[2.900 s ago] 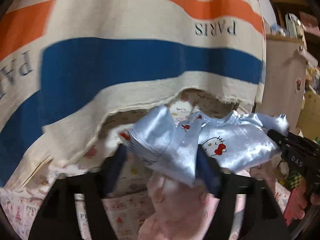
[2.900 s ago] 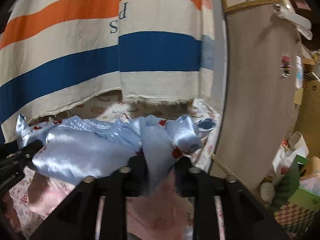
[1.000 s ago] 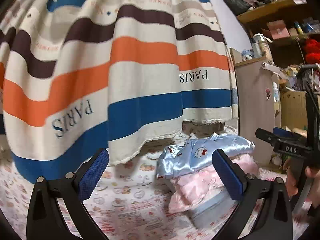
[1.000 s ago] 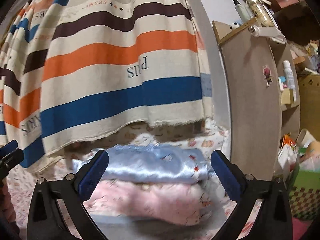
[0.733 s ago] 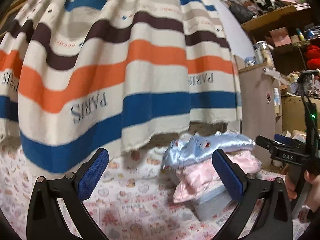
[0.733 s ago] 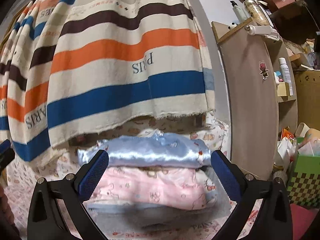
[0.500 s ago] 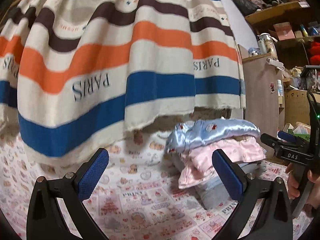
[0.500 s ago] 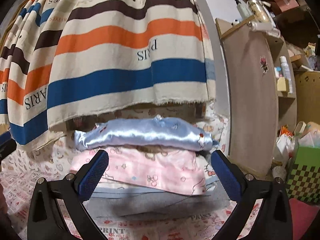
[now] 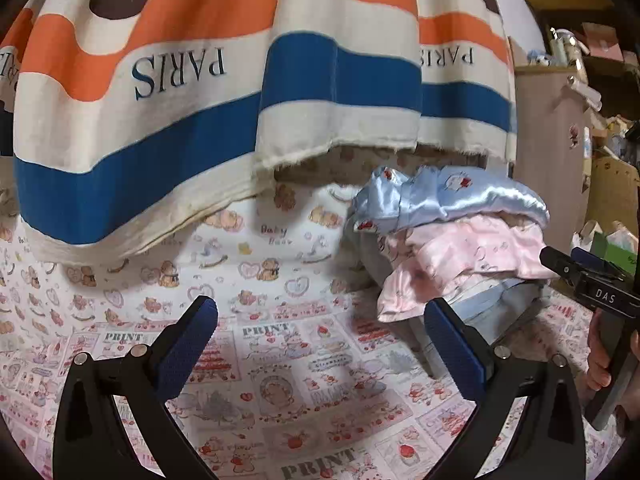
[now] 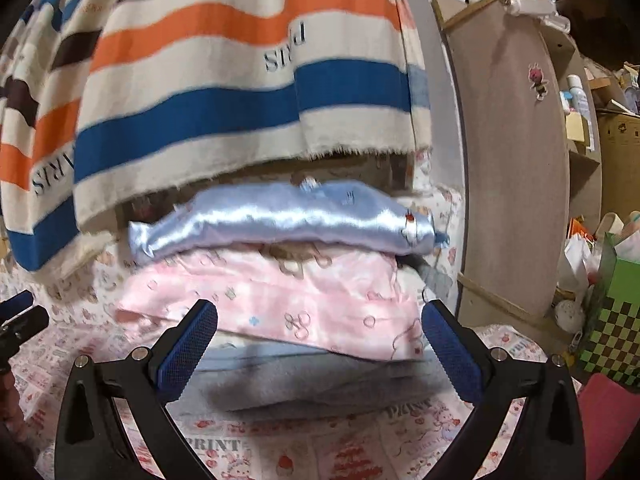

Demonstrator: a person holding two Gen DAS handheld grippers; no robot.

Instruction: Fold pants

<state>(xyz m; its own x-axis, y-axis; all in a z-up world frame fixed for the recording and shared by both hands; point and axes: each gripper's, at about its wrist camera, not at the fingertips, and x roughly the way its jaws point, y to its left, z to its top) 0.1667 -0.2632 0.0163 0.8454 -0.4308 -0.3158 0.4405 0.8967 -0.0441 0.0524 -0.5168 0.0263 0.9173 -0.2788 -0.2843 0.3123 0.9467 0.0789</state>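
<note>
The shiny blue pants lie folded on top of a pile, right on the pink clothes, just under the striped cloth. The left gripper is spread wide and empty. The right gripper is spread wide too, in front of the pile.

We see shiny pale-blue pants with small cartoon prints, a pink garment beneath at 6 o'clock, a cream curtain striped orange, blue, brown, and a pink-printed sheet.
</note>
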